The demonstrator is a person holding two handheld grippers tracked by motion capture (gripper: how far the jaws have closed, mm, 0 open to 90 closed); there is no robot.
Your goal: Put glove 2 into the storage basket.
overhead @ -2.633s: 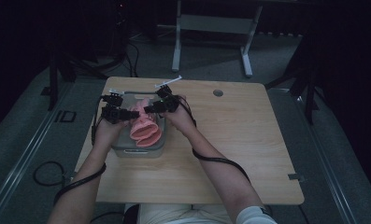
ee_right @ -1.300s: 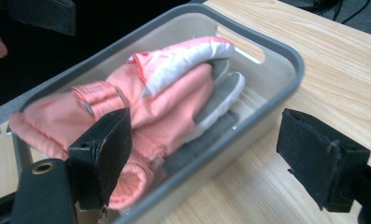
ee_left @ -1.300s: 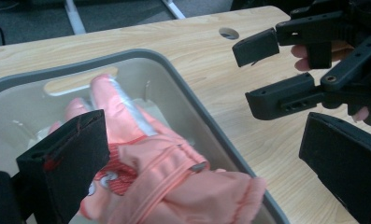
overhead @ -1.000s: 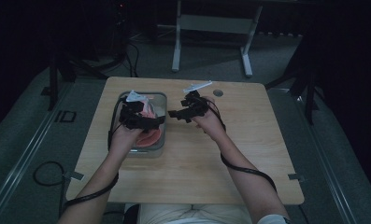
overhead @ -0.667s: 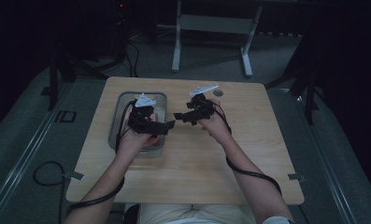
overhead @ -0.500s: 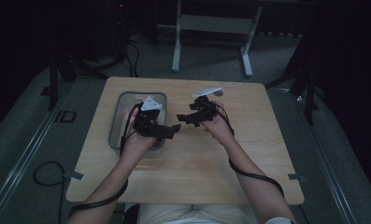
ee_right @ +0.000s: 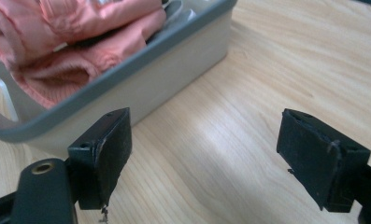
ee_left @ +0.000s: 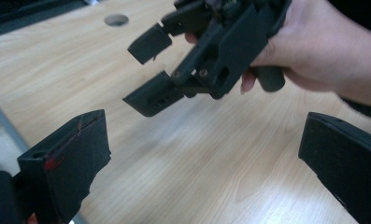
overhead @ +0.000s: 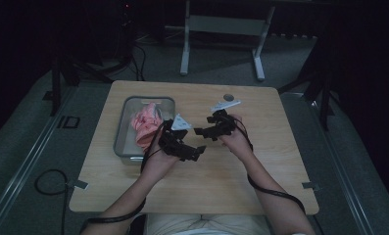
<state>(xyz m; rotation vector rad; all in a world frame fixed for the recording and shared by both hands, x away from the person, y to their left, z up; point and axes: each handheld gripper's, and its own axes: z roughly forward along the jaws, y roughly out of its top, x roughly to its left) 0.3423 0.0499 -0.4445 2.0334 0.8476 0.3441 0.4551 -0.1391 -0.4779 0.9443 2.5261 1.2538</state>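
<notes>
A grey tray point(overhead: 121, 132) sits at the table's left and holds a crumpled pink cloth point(overhead: 144, 125). The right gripper view shows the tray wall point(ee_right: 141, 81) and the pink cloth point(ee_right: 75, 32) close ahead. My left gripper point(overhead: 198, 151) hovers over bare wood right of the tray, open and holding nothing, jaws wide apart point(ee_left: 202, 154). My right gripper point(overhead: 201, 133) hangs just beyond it, open and holding nothing point(ee_right: 204, 154), pointing toward the tray. In the left gripper view the right gripper point(ee_left: 150, 70) and the hand around it are near.
The wooden table point(overhead: 260, 171) has a round hole point(overhead: 228, 97) at its far edge. A cable lies on the grey floor point(overhead: 47, 183) at the left. A metal stand point(overhead: 221, 24) rises behind the table.
Both hands have drawn back from the tray toward the table's middle. The pink cloth lies uncovered in the tray, no longer under the grippers.
</notes>
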